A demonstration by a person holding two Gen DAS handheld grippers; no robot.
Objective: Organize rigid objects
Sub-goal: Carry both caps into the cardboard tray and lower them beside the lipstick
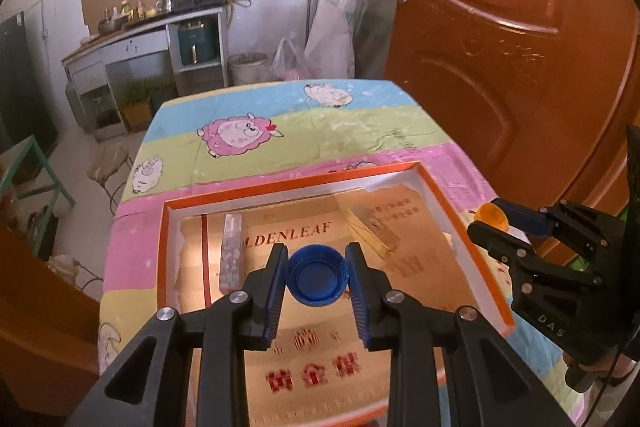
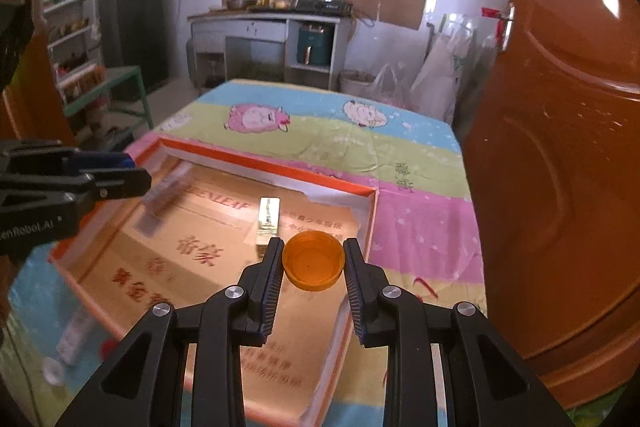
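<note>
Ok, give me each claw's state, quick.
Left claw: shut on the blue bottle cap, above the orange-rimmed box.
Right claw: shut on the orange bottle cap.

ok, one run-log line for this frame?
left gripper: shut on blue cap | right gripper: shut on orange cap | both over orange-rimmed box

Two packets (image 1: 232, 251) (image 1: 374, 231) inside tray (image 1: 168, 251) on table (image 1: 280, 119)
</note>
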